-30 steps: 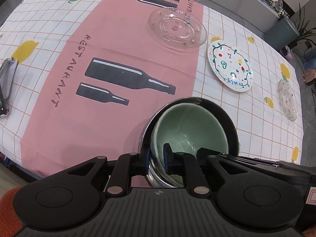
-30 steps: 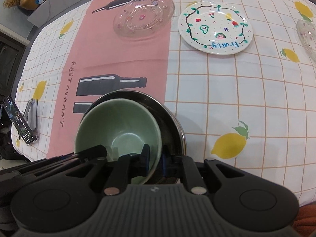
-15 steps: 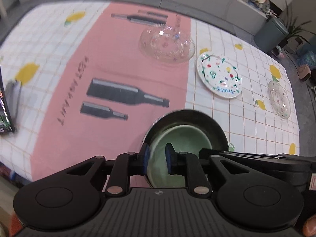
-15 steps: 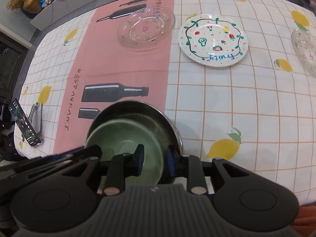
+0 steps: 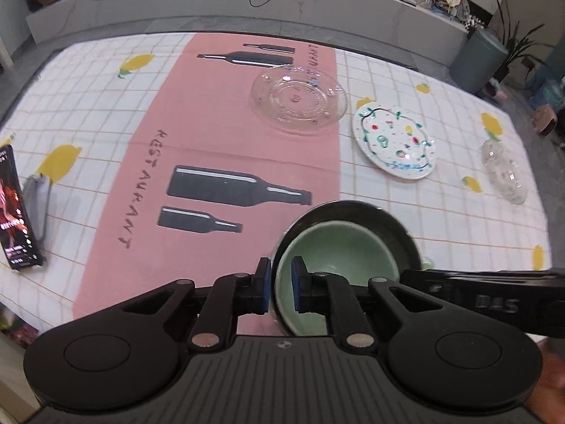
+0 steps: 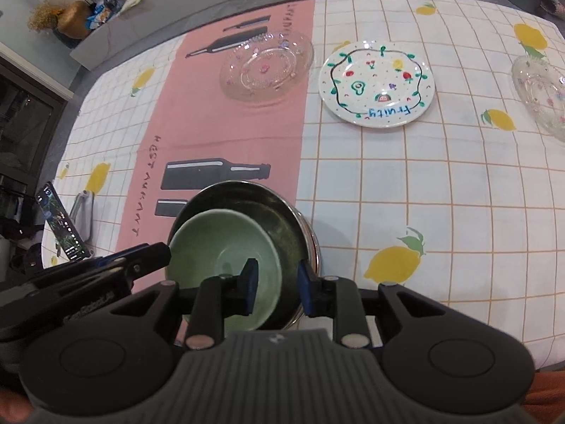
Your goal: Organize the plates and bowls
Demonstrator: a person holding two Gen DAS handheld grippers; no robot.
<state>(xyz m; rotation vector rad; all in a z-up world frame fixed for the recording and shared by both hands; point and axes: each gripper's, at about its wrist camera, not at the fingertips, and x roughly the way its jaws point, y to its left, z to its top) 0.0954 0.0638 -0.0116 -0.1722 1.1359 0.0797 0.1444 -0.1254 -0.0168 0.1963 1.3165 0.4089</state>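
Since a second ago, both of my tools ride a little higher above the counter (image 5: pixel 88 113), more of the checked lemon cloth shows in each view, and the right hand-held gripper (image 6: pixel 276 289), which pinched the green bowl's rim then, now has its pads parted.

Left hand-held gripper (image 5: pixel 280 284): I see it clamped on the near-left rim of the green bowl (image 5: pixel 339 258), one blue pad outside the wall and one inside, the bowl's rim between them. The green bowl sits tilted inside the steel bowl (image 5: pixel 399 226), pushed toward that bowl's left side, and the steel bowl rests at the near edge of the pink runner (image 5: pixel 219 134) printed with black bottles.

Right hand-held gripper: its jaws are closing, yet they stand apart, straddling the right rims of the green bowl (image 6: pixel 226 247) and the steel bowl (image 6: pixel 293 222); the left pad hangs inside the green bowl and the right pad outside the steel wall, neither pressing that I can make out.

Farther back, a clear glass plate (image 5: pixel 298 97) with small flower dots lies on the runner's right edge. Just right of it, apart, lies a white plate (image 6: pixel 376 83) painted with fruit and the word "fruity". A second clear glass dish (image 6: pixel 540 95) sits near the far right edge. A phone (image 5: pixel 16 212) leans on a stand at the left edge.
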